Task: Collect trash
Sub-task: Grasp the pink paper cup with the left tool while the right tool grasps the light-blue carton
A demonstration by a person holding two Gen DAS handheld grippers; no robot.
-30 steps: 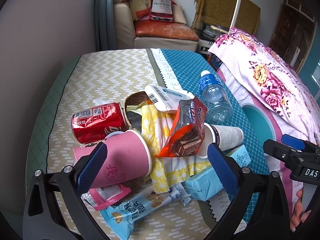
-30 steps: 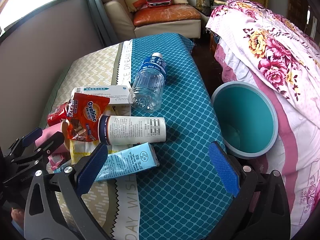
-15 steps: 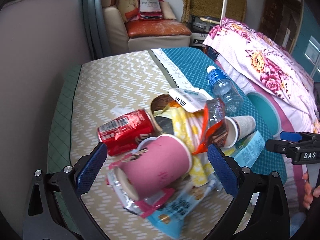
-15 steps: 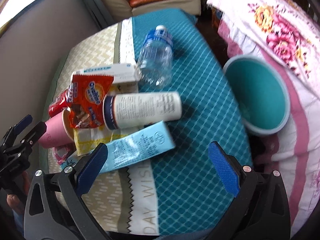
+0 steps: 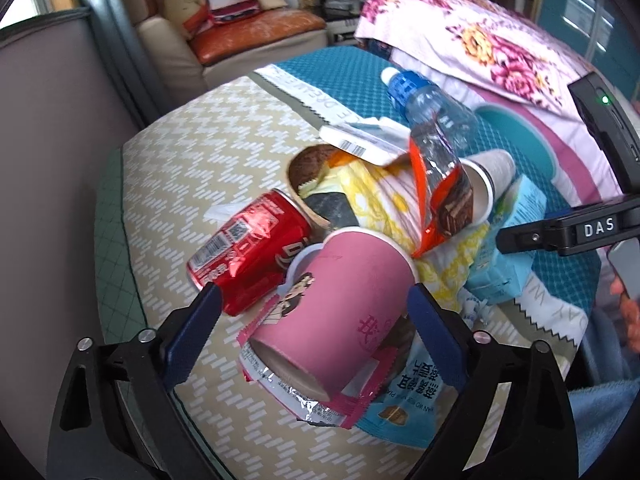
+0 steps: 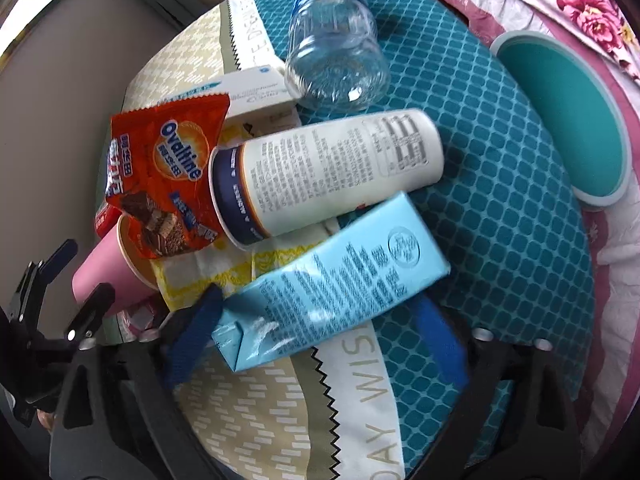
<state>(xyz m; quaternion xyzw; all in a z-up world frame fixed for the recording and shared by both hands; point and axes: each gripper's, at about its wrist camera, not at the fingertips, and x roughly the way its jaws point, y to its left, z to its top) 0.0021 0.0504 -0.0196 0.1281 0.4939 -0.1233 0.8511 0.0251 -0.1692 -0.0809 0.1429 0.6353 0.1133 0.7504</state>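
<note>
A pile of trash lies on a cloth-covered table (image 5: 192,160). A pink paper cup (image 5: 340,312) lies on its side between the pads of my left gripper (image 5: 316,332). Those jaws are closing, and the left pad still stands clear of the cup. My right gripper (image 6: 316,340) hangs over a light blue carton (image 6: 340,284). Its jaws are closing too, with the carton's near end between them and the right pad apart from it. A red can (image 5: 248,248), an orange Ovaltine wrapper (image 6: 168,176), a white paper cup (image 6: 328,172) and a clear bottle (image 6: 336,56) lie around.
A teal bin (image 6: 568,120) stands off the table's right edge, beside a floral bedcover (image 5: 500,52). A white box (image 6: 252,88), a yellow napkin (image 5: 380,200), a blue snack wrapper (image 5: 408,396) and a pink wrapper (image 5: 320,404) are in the pile. A sofa (image 5: 240,40) stands behind.
Both grippers have come down closer to the pile and rolled. The left now straddles the pink cup, the right the blue carton. Both pairs of jaws have narrowed a little.
</note>
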